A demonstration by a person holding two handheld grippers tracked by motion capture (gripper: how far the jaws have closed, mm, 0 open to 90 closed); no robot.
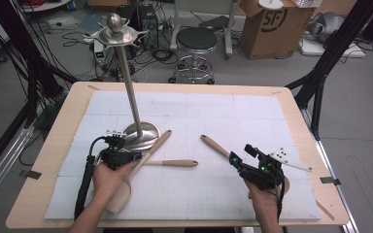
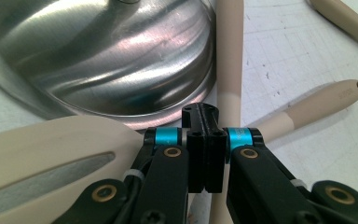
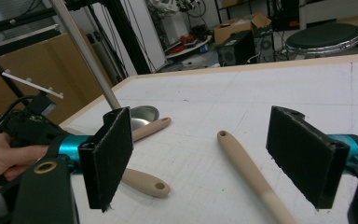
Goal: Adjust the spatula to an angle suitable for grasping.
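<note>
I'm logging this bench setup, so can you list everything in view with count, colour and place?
Utensil stand: one, silver metal, round base on the mat's left, pole rising to a hooked top.
Slotted spatula: one, beige, handle beside the stand's base, clamped in the left gripper.
Beige handles: two, one lying at mid-mat, one ahead of the right gripper.
Mat: one, white, over the table.
Table: one, light wood.
Stool: one, black seat, floor behind.
Cardboard box: one, brown, behind.
Left gripper: black, shut.
Right gripper: black, open.
</note>
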